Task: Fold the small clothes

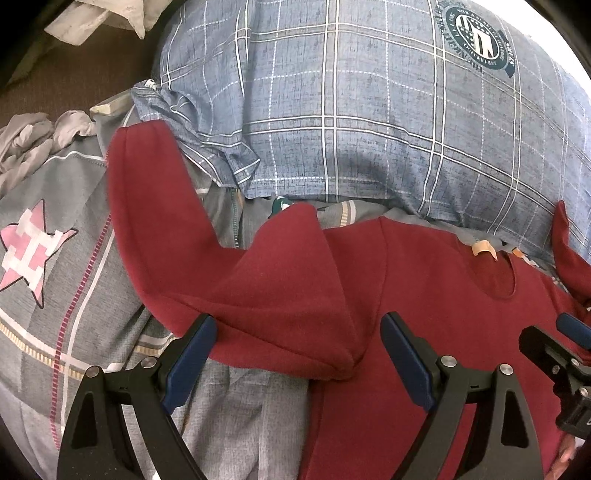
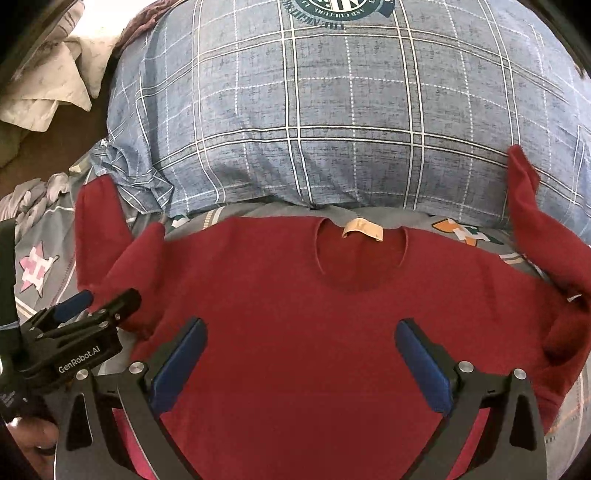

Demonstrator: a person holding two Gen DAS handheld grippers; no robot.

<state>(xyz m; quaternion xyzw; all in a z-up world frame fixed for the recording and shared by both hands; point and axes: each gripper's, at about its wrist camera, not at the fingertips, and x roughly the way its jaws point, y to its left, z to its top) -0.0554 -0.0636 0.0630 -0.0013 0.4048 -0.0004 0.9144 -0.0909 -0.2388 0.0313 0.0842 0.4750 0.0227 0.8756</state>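
Note:
A dark red long-sleeved top [image 2: 295,314] lies face up on the bed, neckline with a tan label [image 2: 362,230] toward the pillow. Its left sleeve [image 1: 155,221] runs up and back to the pillow's corner, with a raised fold [image 1: 295,266] at the shoulder. The right sleeve [image 2: 535,221] bends up against the pillow. My left gripper [image 1: 299,332] is open over the folded shoulder; it also shows in the right wrist view [image 2: 99,299]. My right gripper [image 2: 301,328] is open over the chest, holding nothing; it also shows in the left wrist view [image 1: 554,332].
A big blue plaid pillow [image 2: 332,129] lies just behind the top. The grey bedsheet [image 1: 55,295] with a pink star [image 1: 29,258] spreads left. Crumpled grey cloth [image 1: 26,144] and white cloth [image 1: 92,18] lie at the far left near the bed's edge.

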